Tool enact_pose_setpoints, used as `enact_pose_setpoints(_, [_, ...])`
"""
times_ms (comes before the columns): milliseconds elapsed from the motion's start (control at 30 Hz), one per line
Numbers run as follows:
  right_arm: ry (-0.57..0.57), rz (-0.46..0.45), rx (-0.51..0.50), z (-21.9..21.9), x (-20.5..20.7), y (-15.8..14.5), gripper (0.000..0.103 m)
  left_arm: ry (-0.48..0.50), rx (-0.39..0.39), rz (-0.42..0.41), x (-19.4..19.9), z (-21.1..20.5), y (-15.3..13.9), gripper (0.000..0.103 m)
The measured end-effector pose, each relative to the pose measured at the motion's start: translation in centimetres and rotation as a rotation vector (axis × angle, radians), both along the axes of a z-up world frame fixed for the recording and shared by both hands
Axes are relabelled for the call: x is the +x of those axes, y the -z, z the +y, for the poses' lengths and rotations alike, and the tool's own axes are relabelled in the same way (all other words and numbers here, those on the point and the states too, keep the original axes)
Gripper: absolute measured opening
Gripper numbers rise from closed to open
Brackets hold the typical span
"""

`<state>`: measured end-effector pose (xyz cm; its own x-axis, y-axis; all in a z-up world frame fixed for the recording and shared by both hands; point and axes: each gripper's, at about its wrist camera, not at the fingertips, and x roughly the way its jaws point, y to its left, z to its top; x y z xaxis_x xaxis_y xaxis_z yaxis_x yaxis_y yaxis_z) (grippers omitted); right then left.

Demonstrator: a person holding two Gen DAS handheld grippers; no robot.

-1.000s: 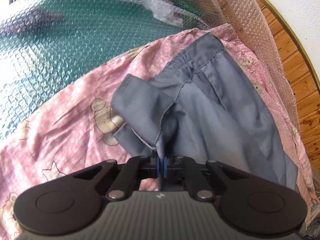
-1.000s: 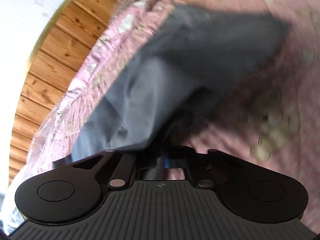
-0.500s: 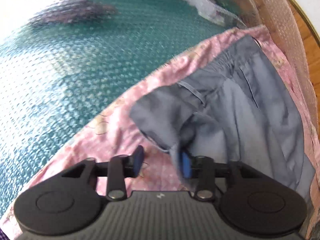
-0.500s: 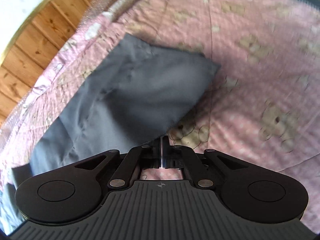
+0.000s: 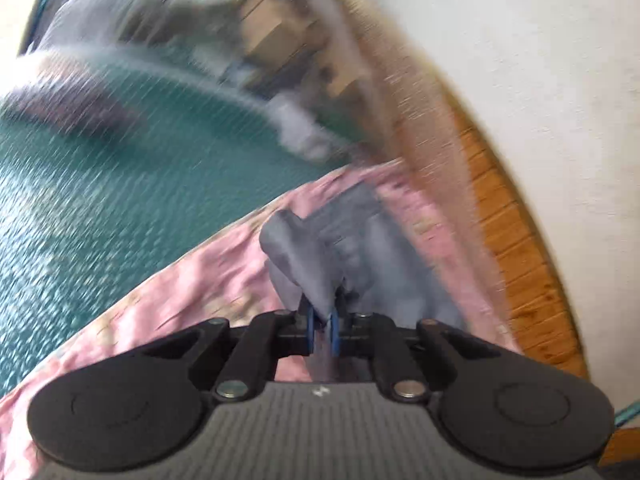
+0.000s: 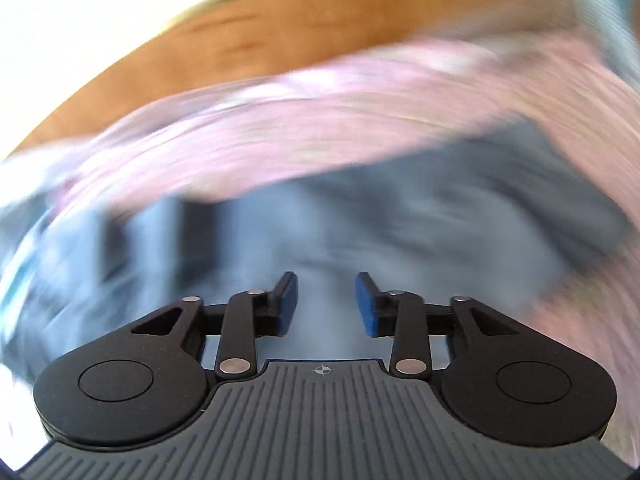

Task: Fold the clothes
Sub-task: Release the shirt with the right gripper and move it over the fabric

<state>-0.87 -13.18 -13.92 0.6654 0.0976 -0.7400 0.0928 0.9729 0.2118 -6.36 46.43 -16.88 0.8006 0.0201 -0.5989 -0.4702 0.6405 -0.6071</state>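
A grey garment (image 5: 360,248) lies on a pink printed sheet (image 5: 192,292). My left gripper (image 5: 323,326) is shut on a bunched fold of the grey garment, which rises from the pads. In the right wrist view the grey garment (image 6: 400,232) spreads blurred under my right gripper (image 6: 326,304), which is open and empty just above the cloth. The pink sheet (image 6: 320,120) lies beyond it. Both views are motion-blurred.
Teal bubble wrap (image 5: 120,184) covers the surface left of the pink sheet. A wooden floor (image 5: 516,248) and white wall (image 5: 540,60) lie to the right. Cardboard boxes (image 5: 280,36) show blurred at the back.
My left gripper, open half a second ago, has shut again on a fold of the grey garment. My right gripper has opened and swung over the garment.
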Motion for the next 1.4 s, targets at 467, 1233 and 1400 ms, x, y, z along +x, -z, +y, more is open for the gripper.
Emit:
enact_pose_setpoints(467, [-1.138,-0.054,-0.203,41.7,8.1,2.0,0.080,-0.210,-0.234,0.153,-6.1,1.9,8.4,0.056])
enact_pose_setpoints(1233, [-1.238,0.221,-0.330,47.8,15.5,7.4,0.000,-0.320,-0.279,0.038,-5.7,0.9,10.1,0.066])
enact_pose_setpoints(1400, [-1.030,0.112,-0.189,43.0,20.3,3.6,0.000,-0.295,-0.266,-0.007,-4.9,0.7,9.3,0.070])
